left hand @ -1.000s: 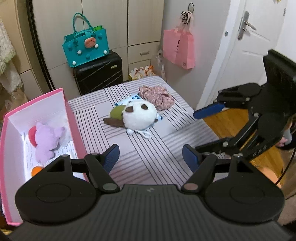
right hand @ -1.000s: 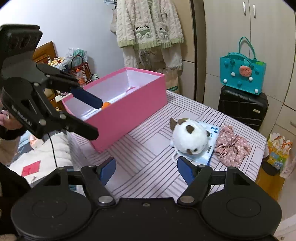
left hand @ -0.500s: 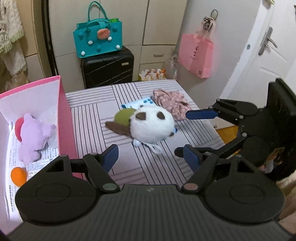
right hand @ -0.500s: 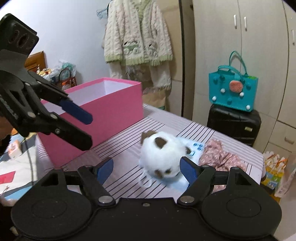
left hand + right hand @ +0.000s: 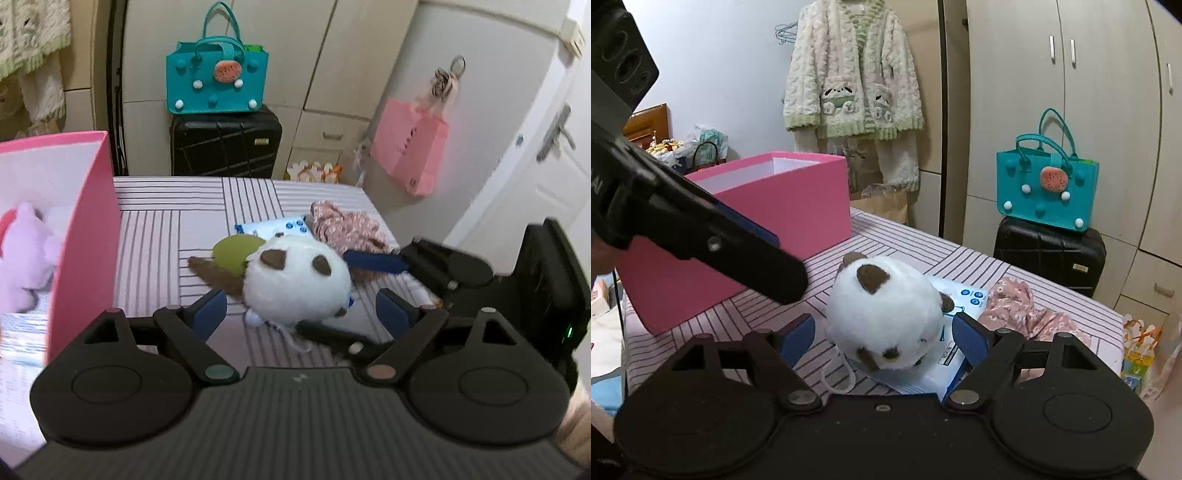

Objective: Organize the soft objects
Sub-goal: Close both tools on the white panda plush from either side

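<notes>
- Writing: white letters at the left edge of the right wrist view, on the body of the left gripper (image 5: 798, 284), too cropped to read. The white and blue packet (image 5: 960, 354) under the toy carries blue round icons and small dark print, not legible.
- Left gripper (image 5: 301, 314): jaws wide apart and have just been opening; the blue pads stand clear either side of the white plush toy (image 5: 295, 284), pressing on nothing. The toy lies just ahead of the gap.
- Right gripper (image 5: 884, 330): jaws wide apart, having widened a little further; the white plush toy (image 5: 886, 314) sits in the gap near the pads. Contact cannot be told for certain; no squeeze shows in the fur.
- In the left wrist view the right gripper (image 5: 369, 288) reaches in from the right, one blue finger (image 5: 376, 261) at the toy's far side and one near side.
- Toy: round, fluffy, white, brown ear patches, brown muzzle marks, a thin white loop beneath. It rests on the packet, on the striped table cover (image 5: 155, 236), mid-table.
- A green and brown plush piece (image 5: 232, 253) lies against the toy's left.
- Pink floral cloth (image 5: 343, 229) lies bunched beyond the toy, beside the packet.
- Pink box (image 5: 85, 229) stands open at the table's left; a lilac plush (image 5: 22, 258) lies inside.
- Beyond: teal bag (image 5: 218, 81) on a black suitcase (image 5: 225, 144); pink bag (image 5: 410, 151) hangs on the wall.
</notes>
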A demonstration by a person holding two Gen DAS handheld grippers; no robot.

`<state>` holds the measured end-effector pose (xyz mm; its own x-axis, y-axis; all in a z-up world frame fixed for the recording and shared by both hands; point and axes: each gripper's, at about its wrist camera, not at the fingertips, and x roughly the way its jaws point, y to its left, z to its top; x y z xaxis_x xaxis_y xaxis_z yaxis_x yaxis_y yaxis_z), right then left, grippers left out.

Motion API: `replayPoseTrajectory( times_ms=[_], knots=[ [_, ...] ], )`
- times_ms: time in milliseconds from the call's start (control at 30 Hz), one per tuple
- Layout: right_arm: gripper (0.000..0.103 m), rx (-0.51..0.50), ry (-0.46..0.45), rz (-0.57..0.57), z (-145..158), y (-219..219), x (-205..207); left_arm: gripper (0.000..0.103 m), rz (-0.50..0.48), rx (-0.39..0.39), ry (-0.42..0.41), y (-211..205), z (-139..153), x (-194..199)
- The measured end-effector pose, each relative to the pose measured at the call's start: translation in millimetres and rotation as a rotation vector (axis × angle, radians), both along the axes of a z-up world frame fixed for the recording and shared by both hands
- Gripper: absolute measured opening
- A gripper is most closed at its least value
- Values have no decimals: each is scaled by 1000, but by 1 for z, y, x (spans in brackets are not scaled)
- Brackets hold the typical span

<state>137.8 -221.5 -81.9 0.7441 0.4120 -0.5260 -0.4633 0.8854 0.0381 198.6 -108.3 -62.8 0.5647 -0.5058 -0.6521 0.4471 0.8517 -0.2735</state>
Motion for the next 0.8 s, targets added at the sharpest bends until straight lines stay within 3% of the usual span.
replayPoseTrajectory(
  times_ms=[200, 467, 800],
  knots=[
    [85, 1, 30, -31, -11, 3, 7, 88, 38, 20, -55, -13, -15, 6],
    [78, 87, 49, -39, -16, -8, 11, 85, 44, -12, 12, -17, -32, 20],
    [66, 13, 46, -35, -19, 8, 12, 76, 68, -31, 6, -17, -45, 21]
  ],
)
